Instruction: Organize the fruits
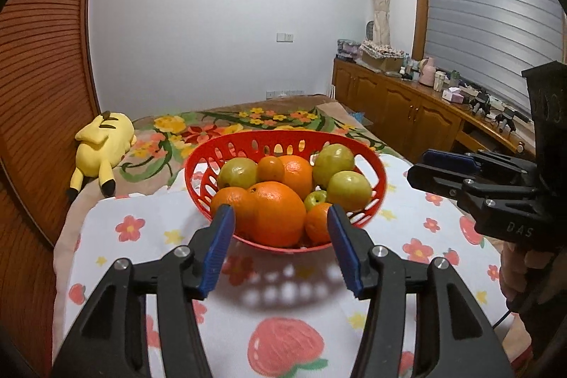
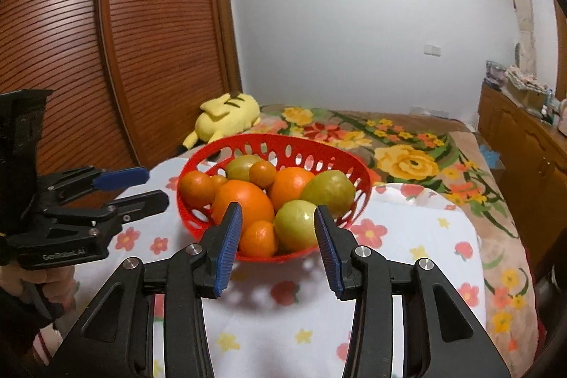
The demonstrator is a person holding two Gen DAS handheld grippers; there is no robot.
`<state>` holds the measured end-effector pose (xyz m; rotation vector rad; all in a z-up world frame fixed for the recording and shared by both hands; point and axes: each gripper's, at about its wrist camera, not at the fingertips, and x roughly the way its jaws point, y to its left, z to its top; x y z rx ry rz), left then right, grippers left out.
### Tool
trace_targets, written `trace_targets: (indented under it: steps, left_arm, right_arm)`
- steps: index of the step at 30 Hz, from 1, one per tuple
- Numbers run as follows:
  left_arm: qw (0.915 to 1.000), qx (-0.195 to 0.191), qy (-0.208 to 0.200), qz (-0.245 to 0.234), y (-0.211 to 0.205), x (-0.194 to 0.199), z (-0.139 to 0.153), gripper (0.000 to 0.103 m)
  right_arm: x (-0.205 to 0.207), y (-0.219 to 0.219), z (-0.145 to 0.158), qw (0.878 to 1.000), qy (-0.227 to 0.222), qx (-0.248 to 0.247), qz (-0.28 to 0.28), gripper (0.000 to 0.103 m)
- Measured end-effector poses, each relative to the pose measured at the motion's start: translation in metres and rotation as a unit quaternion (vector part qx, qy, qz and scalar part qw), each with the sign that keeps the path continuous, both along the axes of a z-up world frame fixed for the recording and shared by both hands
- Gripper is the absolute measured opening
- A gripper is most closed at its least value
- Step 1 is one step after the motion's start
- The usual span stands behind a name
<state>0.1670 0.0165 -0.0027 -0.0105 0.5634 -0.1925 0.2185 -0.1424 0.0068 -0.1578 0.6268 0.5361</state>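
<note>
A: So, from the left: a yellow plush toy (image 1: pixel 95 151) lies on the bed (image 1: pixel 283 119) by the louvred wardrobe (image 1: pixel 42 66), out of the way.

B: And the fruit?

A: All piled in the red slotted basket (image 1: pixel 375 165), which stands on the flower-print cloth (image 1: pixel 131 229). Big oranges (image 1: pixel 273 211) sit at the front, green round fruits (image 1: pixel 349 190) toward the right and back, small tangerines (image 1: pixel 317 225) wedged between.

B: The left gripper (image 1: pixel 280 229)?

A: Partly open, empty, its blue pads (image 1: pixel 221 247) flanking the basket's near rim without touching it.

B: The right one?

A: The right gripper (image 2: pixel 278 236) is parted too, holding nothing, aimed at a green fruit (image 2: pixel 297 229) and a tangerine (image 2: pixel 258 238). It stands beside the left one, well clear of the fruit. I'd judge the sorting is either finished or not begun; both hang back from the heap.
</note>
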Motion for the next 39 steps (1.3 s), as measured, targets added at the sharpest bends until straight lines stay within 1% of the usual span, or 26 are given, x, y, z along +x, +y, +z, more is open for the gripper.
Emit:
trace_targets:
  steps: [4,7,9,10,12,13,14,15,17,18,20,23,28,32,39]
  left_arm:
    - [0.9999,0.005,-0.015,0.001,-0.004,-0.017,0.005,0.058]
    - [0.9994,0.009,-0.033,0.004,-0.008,-0.029,0.011,0.069]
    - [0.999,0.012,-0.042,0.008,-0.009,-0.036,0.014,0.07]
    - [0.9989,0.013,-0.044,0.011,-0.009,-0.038,0.015,0.072]
    - [0.9985,0.014,-0.05,0.017,-0.008,-0.043,0.018,0.077]
    - [0.9983,0.014,-0.052,0.021,-0.007,-0.046,0.02,0.084]
    - [0.998,0.013,-0.056,0.026,-0.006,-0.049,0.021,0.088]
    - [0.9976,0.01,-0.061,0.032,-0.004,-0.052,0.024,0.089]
    - [0.9971,0.005,-0.066,0.039,-0.002,-0.055,0.027,0.096]
    - [0.9967,0.004,-0.069,0.043,0.0,-0.058,0.029,0.097]
    - [0.9959,0.005,-0.077,0.049,0.003,-0.062,0.031,0.098]
    - [0.9947,0.012,-0.08,0.063,0.004,-0.066,0.033,0.098]
    - [0.9939,0.013,-0.079,0.075,0.007,-0.07,0.031,0.098]
    - [0.9937,0.023,-0.077,0.079,0.005,-0.074,0.027,0.098]
    - [0.9945,0.018,-0.064,0.081,0.01,-0.08,0.018,0.098]
  right_arm:
    - [-0.017,-0.002,0.006,1.0,-0.019,0.001,-0.007,0.049]
    - [-0.028,-0.003,0.009,0.999,-0.032,0.003,-0.014,0.054]
    - [-0.034,-0.006,0.011,0.999,-0.038,0.008,-0.019,0.057]
    - [-0.034,-0.008,0.011,0.999,-0.04,0.008,-0.021,0.058]
    - [-0.039,-0.009,0.012,0.998,-0.049,0.006,-0.028,0.061]
    - [-0.043,-0.01,0.013,0.998,-0.053,0.005,-0.032,0.064]
    - [-0.044,-0.012,0.013,0.998,-0.055,0.006,-0.034,0.067]
    - [-0.047,-0.013,0.014,0.998,-0.057,0.006,-0.038,0.069]
    - [-0.051,-0.014,0.016,0.997,-0.064,0.004,-0.043,0.074]
    - [-0.053,-0.015,0.018,0.997,-0.068,0.004,-0.046,0.076]
    - [-0.057,-0.015,0.02,0.996,-0.074,0.007,-0.049,0.082]
    - [-0.061,-0.016,0.022,0.996,-0.079,0.01,-0.052,0.085]
    - [-0.065,-0.014,0.02,0.995,-0.083,0.007,-0.057,0.086]
    - [-0.069,-0.015,0.019,0.994,-0.086,0.004,-0.062,0.087]
    - [-0.074,-0.018,0.015,0.993,-0.087,0.005,-0.076,0.087]
